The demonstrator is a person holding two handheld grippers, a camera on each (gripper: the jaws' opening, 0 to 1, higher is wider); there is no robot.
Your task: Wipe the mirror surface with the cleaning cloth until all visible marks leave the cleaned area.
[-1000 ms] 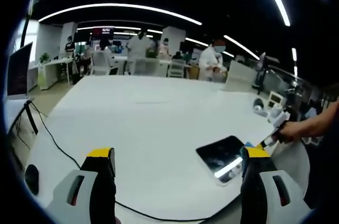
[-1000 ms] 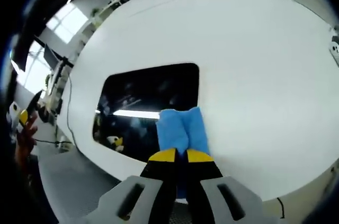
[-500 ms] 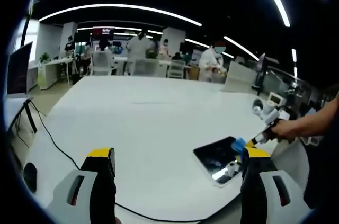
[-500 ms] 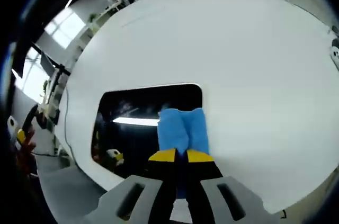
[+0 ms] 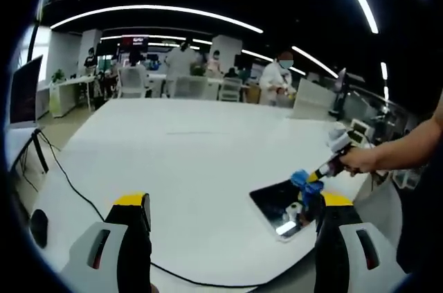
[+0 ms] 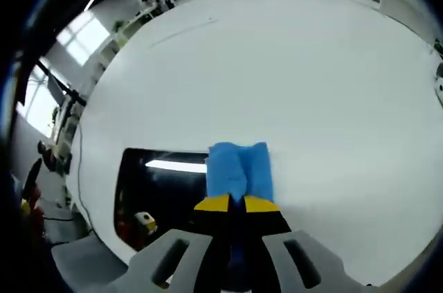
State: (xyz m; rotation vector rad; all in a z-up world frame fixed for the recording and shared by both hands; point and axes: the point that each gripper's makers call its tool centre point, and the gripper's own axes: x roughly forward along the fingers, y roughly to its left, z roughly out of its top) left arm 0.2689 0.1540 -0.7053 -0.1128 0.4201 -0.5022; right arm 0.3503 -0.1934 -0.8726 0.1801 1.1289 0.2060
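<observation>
A dark rectangular mirror (image 6: 163, 192) lies flat on the white table (image 6: 311, 78) near its front edge; it reflects a bright ceiling strip. My right gripper (image 6: 236, 204) is shut on a folded blue cleaning cloth (image 6: 237, 170), whose end hangs over the mirror's right rim. In the left gripper view the mirror (image 5: 280, 203) lies at the lower right, and the right gripper (image 5: 313, 176), held by a person's hand (image 5: 360, 160), holds the blue cloth (image 5: 303, 183) over its far edge. My left gripper (image 5: 228, 204) stands open over the bare table, left of the mirror.
A black cable (image 5: 76, 192) runs across the table's left side and front edge. Small white devices (image 5: 360, 130) sit at the table's far right. Desks, chairs and several people (image 5: 277, 82) stand beyond the table's far end. A monitor (image 5: 24, 92) stands at the left.
The right gripper has carried the cloth up and away across the mirror, from its near middle to its far right rim. The left gripper has held still.
</observation>
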